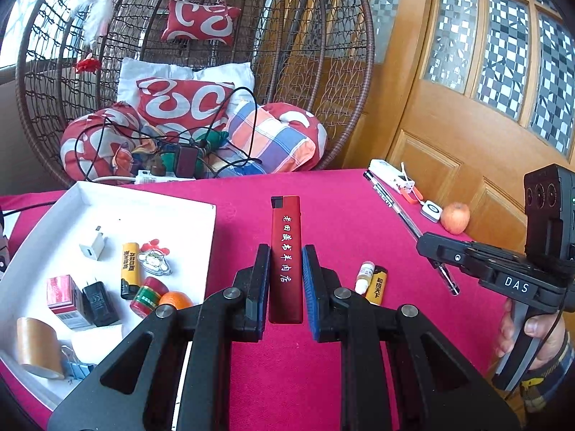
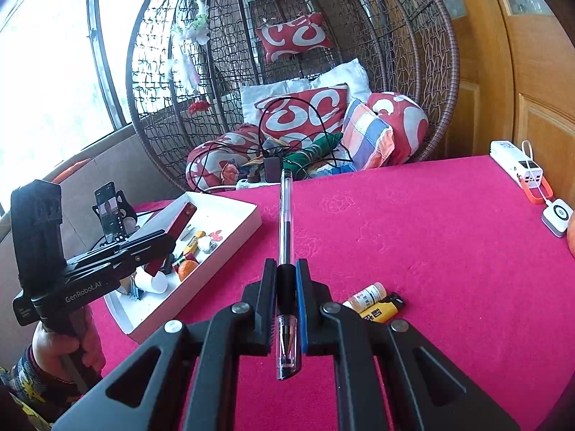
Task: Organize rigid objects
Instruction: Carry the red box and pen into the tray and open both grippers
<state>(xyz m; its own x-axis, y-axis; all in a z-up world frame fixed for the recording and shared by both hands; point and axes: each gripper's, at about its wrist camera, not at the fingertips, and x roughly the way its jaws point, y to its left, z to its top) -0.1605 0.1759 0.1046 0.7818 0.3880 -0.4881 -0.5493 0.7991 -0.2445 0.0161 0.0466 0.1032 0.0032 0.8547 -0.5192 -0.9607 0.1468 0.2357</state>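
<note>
— Two grippers, both loaded. Our left gripper (image 1: 285, 269) has its jaws clamped on the red lighter (image 1: 285, 251), a long flat slab with white lettering down its glossy face, sticking forward past the ribbed blue pads.

— And our right gripper (image 2: 286, 276) is closed on the pen (image 2: 286, 237): a thin clear barrel with a black rubbery grip section between the pads, its other end hanging back behind the jaws.

— We see both held above the magenta tablecloth (image 1: 341, 215), a soft fabric with a faint embossed flower pattern.

— Where is the white tray (image 1: 151, 197)?

— To our left, shallow and rectangular, with a raised rim. Inside lie a yellow lighter (image 1: 130, 273), a black plug (image 1: 100, 303), a white charger cube (image 1: 92, 242), a small orange (image 1: 176, 300) and a roll of brown tape (image 1: 37, 346).

— Still loose on the cloth: another yellow lighter (image 2: 381, 309) touching a little bottle (image 2: 364, 296), just beside our right jaws.

— Near the far right edge we make out a round apple (image 1: 455, 217) and a white power bank (image 2: 517, 165).
</note>
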